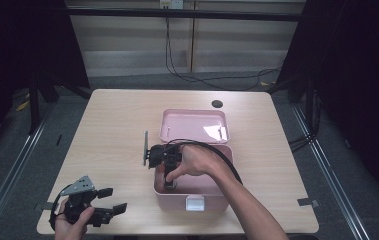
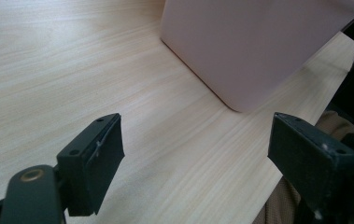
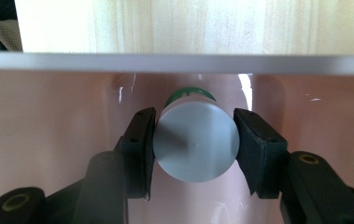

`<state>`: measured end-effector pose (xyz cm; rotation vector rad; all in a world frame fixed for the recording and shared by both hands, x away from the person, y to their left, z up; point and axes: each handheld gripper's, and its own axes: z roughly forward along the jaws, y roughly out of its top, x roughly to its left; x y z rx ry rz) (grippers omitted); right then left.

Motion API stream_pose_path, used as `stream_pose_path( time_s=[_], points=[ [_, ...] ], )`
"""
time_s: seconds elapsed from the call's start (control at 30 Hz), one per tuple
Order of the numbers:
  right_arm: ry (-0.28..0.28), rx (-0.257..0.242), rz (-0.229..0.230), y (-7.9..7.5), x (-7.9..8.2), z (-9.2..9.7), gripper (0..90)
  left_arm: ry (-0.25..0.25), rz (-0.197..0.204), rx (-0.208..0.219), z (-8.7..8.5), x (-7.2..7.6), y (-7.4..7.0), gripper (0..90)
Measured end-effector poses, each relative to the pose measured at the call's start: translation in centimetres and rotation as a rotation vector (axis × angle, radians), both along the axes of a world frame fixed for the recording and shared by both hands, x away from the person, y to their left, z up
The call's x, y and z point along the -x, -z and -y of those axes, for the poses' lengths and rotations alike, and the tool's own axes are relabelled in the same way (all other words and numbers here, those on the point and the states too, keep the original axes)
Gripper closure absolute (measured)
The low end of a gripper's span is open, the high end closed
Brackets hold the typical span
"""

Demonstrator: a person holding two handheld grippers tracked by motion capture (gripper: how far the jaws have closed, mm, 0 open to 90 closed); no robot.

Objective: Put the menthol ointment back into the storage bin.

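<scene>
A pink box (image 1: 212,200) stands open on the wooden table, its lid (image 1: 194,125) laid back behind it. My right gripper (image 1: 169,186) reaches down into the box at its left side. In the right gripper view its jaws (image 3: 195,140) are shut on a pale grey cylinder (image 3: 197,156) with a green far end (image 3: 189,93), held inside the pink wall (image 3: 48,140). My left gripper (image 1: 117,199) rests at the table's near left corner, open, with nothing between its jaws (image 2: 198,140); it faces the box's side (image 2: 254,46).
A white latch (image 1: 195,202) sits on the box's front wall. A dark round hole (image 1: 217,104) lies in the table behind the lid. Cables run across the floor beyond the far edge. Bare wood (image 1: 107,125) stretches left of the box.
</scene>
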<state>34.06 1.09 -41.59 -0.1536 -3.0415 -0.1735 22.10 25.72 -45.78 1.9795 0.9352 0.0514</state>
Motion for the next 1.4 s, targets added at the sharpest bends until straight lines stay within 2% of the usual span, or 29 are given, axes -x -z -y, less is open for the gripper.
stream_pose_path(
  time_s=[0.1, 0.3, 0.43, 0.83, 1.17, 1.23, 1.4],
  points=[
    [-0.001, 0.012, 0.004, 0.3, -0.1, 0.0, 51.0, -0.002, -0.002, 0.004, 0.0, 0.0, 0.0, 18.0],
    [0.016, -0.021, 0.01, 1.2, -0.2, 0.0, 51.0, -0.002, -0.002, 0.004, 0.0, 0.0, 0.0, 18.0],
    [0.035, -0.039, 0.023, 1.1, -0.3, 0.1, 51.0, -0.002, -0.003, 0.004, 0.0, 0.0, 0.0, 18.0],
    [0.078, -0.069, 0.009, 1.2, -0.6, 0.3, 49.7, -0.002, -0.002, 0.003, 0.0, 0.0, 0.0, 18.0],
    [0.092, -0.084, 0.011, 0.2, -0.6, 1.0, 41.5, -0.003, -0.004, 0.002, 0.0, 0.0, 0.0, 18.0],
    [0.111, -0.084, 0.013, -0.2, -0.4, 1.4, 38.8, -0.003, -0.004, 0.0, 0.0, 0.0, 0.1, 18.0],
    [0.12, -0.107, 0.014, -0.6, -0.4, 2.0, 34.5, -0.003, -0.004, -0.004, 0.0, 0.0, 0.1, 18.0]
  ],
)
